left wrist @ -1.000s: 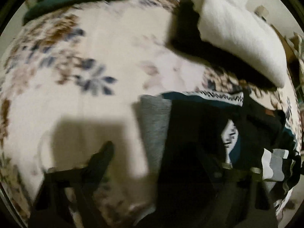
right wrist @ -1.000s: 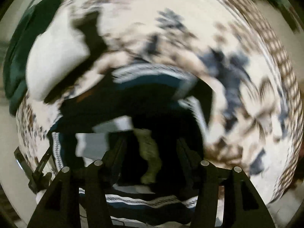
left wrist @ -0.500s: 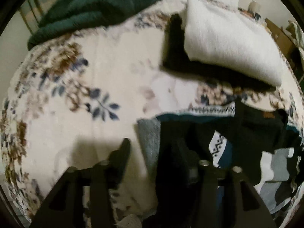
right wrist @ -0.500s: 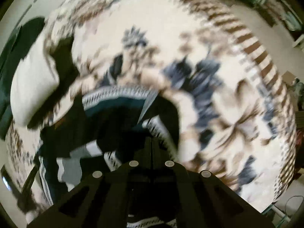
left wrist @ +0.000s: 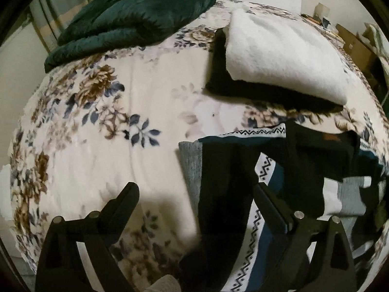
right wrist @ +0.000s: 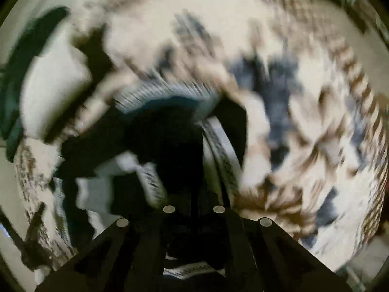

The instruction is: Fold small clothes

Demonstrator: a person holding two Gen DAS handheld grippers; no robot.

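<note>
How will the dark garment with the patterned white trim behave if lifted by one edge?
The dark garment would probably sag: it lies in soft folds on the floral bedspread. It looks light. Overlapping layers may drag along, perhaps the grey piece too.

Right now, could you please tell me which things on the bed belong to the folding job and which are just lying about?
For the job:
- dark patterned garment, partly under the left gripper, whose jaws are opening
- right gripper, jaws shut; what it holds is too dark to tell

Lying about:
- green blanket
- white folded cloth
- floral bedspread
</note>
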